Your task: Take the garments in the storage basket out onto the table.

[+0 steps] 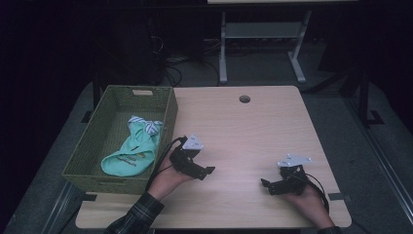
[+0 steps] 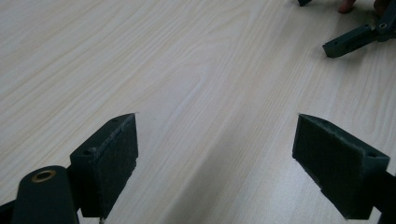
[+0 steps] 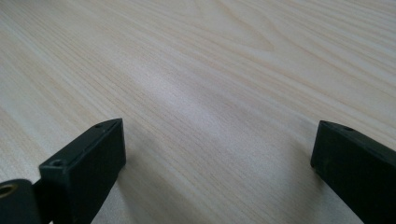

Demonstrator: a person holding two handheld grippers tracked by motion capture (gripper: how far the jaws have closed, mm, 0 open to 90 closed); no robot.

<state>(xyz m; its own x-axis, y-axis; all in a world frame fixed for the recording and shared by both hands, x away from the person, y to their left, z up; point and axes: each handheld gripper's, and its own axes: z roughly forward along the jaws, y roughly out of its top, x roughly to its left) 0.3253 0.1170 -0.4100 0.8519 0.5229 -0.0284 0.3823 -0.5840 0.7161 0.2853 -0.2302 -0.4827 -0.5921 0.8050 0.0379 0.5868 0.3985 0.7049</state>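
Observation:
My left gripper rests low over the light wooden table, just right of a green woven basket. Its jaws stand wide apart in the left gripper view, the left gripper open with bare wood between them. My right gripper sits near the table's front right, held by a hand; the right gripper is open too, nothing between its jaws. A mint-green garment with a striped collar lies inside the basket. A jaw of the right gripper shows at the top right of the left gripper view.
A round cable hole sits near the table's far edge. Beyond the table stand a white desk frame and cables on a dark floor. The basket takes up the table's left side.

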